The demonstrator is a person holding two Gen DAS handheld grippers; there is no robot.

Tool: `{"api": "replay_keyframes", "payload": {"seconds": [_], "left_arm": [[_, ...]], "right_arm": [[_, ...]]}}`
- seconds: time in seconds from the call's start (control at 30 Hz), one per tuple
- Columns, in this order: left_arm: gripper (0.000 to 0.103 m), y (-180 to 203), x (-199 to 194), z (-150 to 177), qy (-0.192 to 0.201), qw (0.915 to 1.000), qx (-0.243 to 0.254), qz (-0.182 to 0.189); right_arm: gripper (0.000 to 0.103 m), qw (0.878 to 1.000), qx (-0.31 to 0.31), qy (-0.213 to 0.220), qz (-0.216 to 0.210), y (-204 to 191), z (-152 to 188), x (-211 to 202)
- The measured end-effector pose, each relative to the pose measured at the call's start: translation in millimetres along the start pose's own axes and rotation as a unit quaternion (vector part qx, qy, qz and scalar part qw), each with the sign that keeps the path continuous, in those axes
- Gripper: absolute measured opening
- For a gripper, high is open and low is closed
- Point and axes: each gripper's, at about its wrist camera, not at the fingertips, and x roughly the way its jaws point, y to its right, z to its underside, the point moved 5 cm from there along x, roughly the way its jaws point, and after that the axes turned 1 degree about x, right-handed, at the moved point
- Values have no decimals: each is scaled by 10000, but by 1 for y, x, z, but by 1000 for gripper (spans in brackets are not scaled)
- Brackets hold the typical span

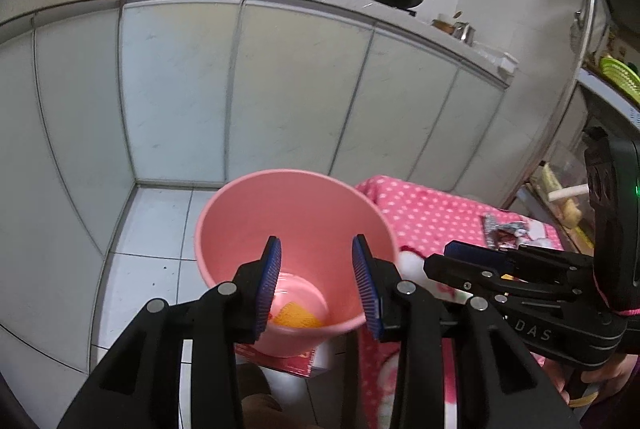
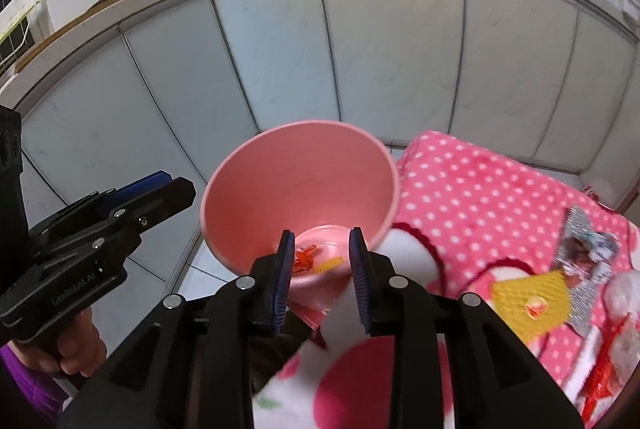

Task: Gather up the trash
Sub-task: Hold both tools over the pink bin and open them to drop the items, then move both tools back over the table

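Both grippers hung over the pink bin, nothing between the pads; left gripper was spread wide, right gripper parted less but clearly apart, w/ no scrap in either. Bin stood on the floor just beside the polka-dot blanket; an orange scrap and a yellow bit lay at the bottom. Still out on the blanket: a yellow wrapper, a crumpled foil wrapper touching it, and a red wrapper near the edge, so the job looked maybe half done. Risks from here, as I judged it: foil and yellow piece overlapped, so a pinch on one could've dragged the other off the blanket; soft fleece might've bunched into the jaws w/ the wrapper; the bin was light and narrow at the base, so a knock from either gripper on the rim could've tipped it; thin wrappers can slip from a shallow pinch.
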Motion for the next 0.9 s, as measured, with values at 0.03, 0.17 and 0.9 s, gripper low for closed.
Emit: {"api": "replay_keyframes", "payload": {"seconds": [0.03,0.17,0.9], "left_arm": [[36,3,-4,0,19,10000,16,30],[36,20,-16,3,77,9998,94,179],[42,128,-26,44,-364,9894,873,1099]], "right_arm": [[29,10000,22,51,21,2,2,-7],[29,9997,116,178,92,8,13,-31],[29,9872,997,458,1155,93,95,-122]]}}
